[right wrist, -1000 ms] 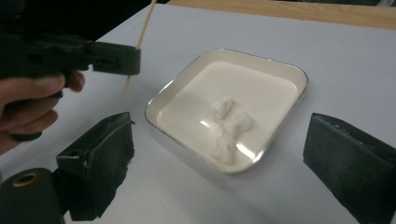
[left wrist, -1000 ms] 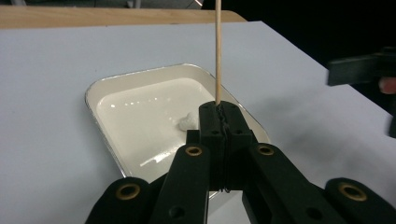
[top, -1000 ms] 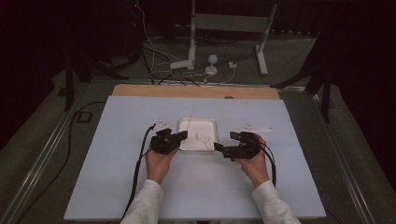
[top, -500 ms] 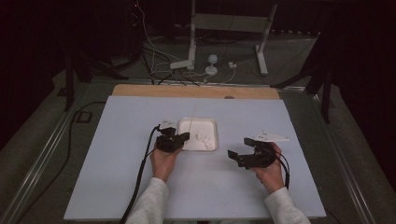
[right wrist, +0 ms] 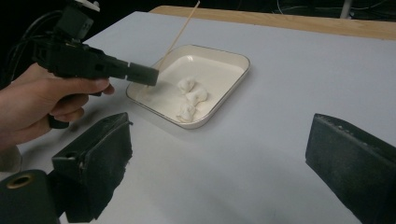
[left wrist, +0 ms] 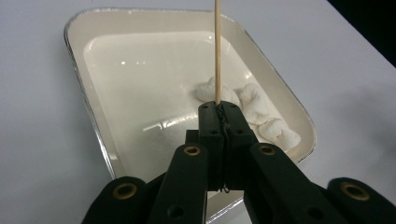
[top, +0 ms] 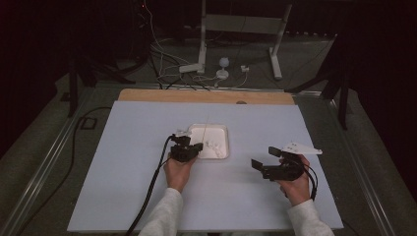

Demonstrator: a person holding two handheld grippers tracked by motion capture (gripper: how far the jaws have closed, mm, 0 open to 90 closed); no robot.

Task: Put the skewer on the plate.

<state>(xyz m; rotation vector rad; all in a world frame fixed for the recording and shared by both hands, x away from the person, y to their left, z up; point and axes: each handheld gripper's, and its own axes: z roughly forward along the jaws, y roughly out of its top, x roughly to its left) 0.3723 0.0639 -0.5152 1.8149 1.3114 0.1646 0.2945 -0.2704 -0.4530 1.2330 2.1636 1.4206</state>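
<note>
I have the left gripper (left wrist: 219, 109) clamped tight on a thin wooden skewer (left wrist: 217, 51), jaws pressed together around its lower end. The skewer rises straight out of the jaws in the left gripper view; in the right gripper view it slants up and away over the near edge of the tray (right wrist: 236, 74). The gripper sits at the tray's left edge in the high view (top: 195, 147), held just above the rim.

The tray is a shallow white dish with a silvery rim (left wrist: 79, 79), resting on the pale table cover (top: 137, 132) near the middle of the table. Three small white marshmallow-like lumps (right wrist: 190, 100) lie in a line inside it, toward its right side in the left gripper view; the skewer is not through any of them.

My right gripper (top: 263, 158) hangs well apart from the tray, out to its right and nearer me, jaws spread wide with nothing between them.
</note>
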